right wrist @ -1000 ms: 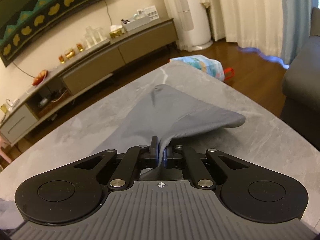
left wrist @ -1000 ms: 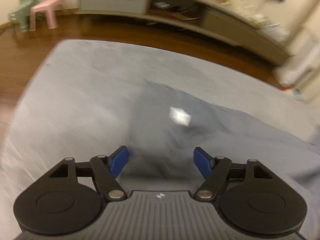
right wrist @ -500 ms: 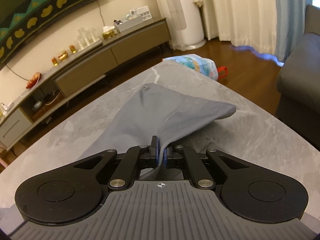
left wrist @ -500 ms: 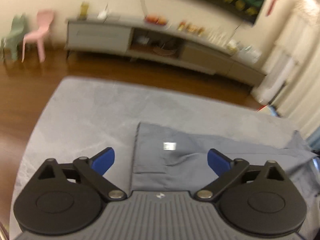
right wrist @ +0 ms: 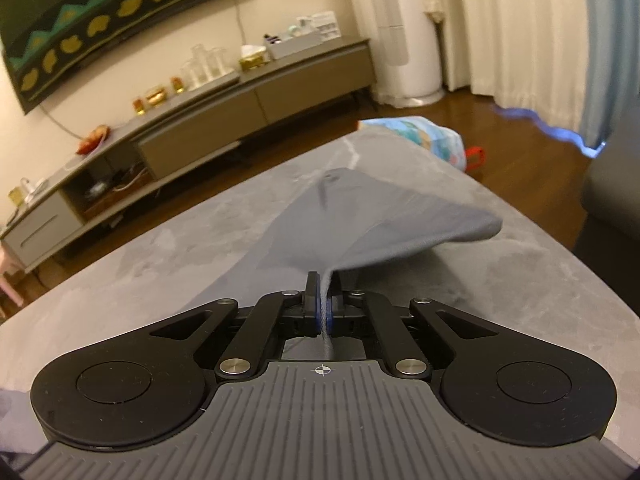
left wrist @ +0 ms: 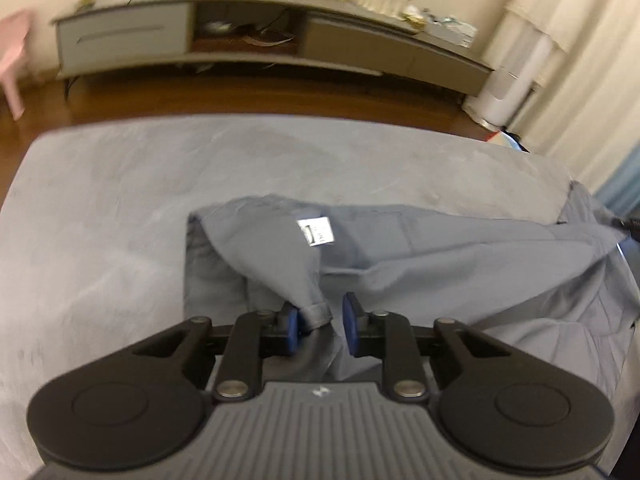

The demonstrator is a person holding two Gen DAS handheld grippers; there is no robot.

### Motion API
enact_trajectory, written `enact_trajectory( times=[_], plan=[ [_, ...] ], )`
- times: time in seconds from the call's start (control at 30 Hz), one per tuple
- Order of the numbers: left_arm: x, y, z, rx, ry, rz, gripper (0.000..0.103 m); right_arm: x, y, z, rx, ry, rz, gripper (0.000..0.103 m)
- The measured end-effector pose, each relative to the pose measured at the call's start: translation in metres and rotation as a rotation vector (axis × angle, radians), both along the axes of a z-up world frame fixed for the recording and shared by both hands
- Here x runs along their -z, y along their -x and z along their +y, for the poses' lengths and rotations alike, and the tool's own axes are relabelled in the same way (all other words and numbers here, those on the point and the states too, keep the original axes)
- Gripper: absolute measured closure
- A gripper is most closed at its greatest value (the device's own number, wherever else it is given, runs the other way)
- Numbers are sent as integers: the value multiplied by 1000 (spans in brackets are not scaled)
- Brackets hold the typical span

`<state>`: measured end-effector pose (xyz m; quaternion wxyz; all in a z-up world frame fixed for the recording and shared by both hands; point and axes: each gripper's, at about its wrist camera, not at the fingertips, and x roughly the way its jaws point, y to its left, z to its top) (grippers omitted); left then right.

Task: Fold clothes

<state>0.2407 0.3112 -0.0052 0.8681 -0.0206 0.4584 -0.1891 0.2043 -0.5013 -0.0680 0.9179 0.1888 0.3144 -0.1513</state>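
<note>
A grey garment [left wrist: 440,264] with a white label [left wrist: 315,232] lies spread across the grey table [left wrist: 120,200]. Its folded hem corner [left wrist: 316,315] rises between the blue pads of my left gripper [left wrist: 319,322]. Those jaws are closing; the hem touches the left pad and a gap remains at the right pad. In the right wrist view my right gripper [right wrist: 323,300] is shut on an edge of the same garment [right wrist: 360,220]. The cloth lifts off the table [right wrist: 160,248] in a tent shape ahead of the fingers.
A long low TV cabinet [left wrist: 240,40] with small items stands along the far wall. A pink chair [left wrist: 12,60] is at far left. Past the table's far corner lies a printed plastic bag [right wrist: 424,136]. A dark sofa [right wrist: 612,208] sits at the right.
My left gripper's jaws went from wide apart to narrow, and the garment's hem corner now sits between them. The right gripper kept its hold, with the cloth lifted slightly higher.
</note>
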Motion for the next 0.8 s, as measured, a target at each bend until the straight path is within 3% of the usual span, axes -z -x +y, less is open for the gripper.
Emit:
enact_trajectory(
  times=[0.1, 0.17, 0.27, 0.33, 0.4, 0.47, 0.5, 0.53, 0.57, 0.67, 0.73, 0.8],
  plan=[
    [-25, 0, -6, -93, -6, -96, 98, -11, 1, 1, 2, -15, -48, 103],
    [-55, -1, 7, -193, 48, -188, 98, -33, -1, -9, 20, -59, -130, 103],
    [-98, -14, 27, -330, 108, -284, 98, -62, -23, -20, 32, -63, -181, 103],
    [-107, -34, 28, -369, 103, -273, 97, -67, -52, -16, 29, -33, -152, 103],
    [-95, -64, 10, -409, 17, -223, 96, -57, -81, -5, 30, 11, -83, 103],
    [-67, -94, -6, -450, -84, -137, 84, -33, -108, 10, 41, 58, 12, 103],
    [-55, -100, -9, -475, -119, -106, 75, -20, -113, 14, 34, 63, 56, 89],
    [-44, -98, -9, -510, -140, -88, 74, -10, -114, 18, 15, 54, 93, 79],
    [-36, -94, -9, -536, -146, -76, 73, 1, -115, 21, -5, 46, 130, 61],
    [-47, -48, 5, -524, -32, -118, 61, 1, -68, 16, -57, -38, 86, 48],
    [-63, 0, 13, -510, 33, -199, 36, -12, -21, 7, -119, -88, 57, 40],
    [-73, 41, 16, -487, 68, -272, 18, -22, 26, -1, -161, -92, 48, 27]
  ],
)
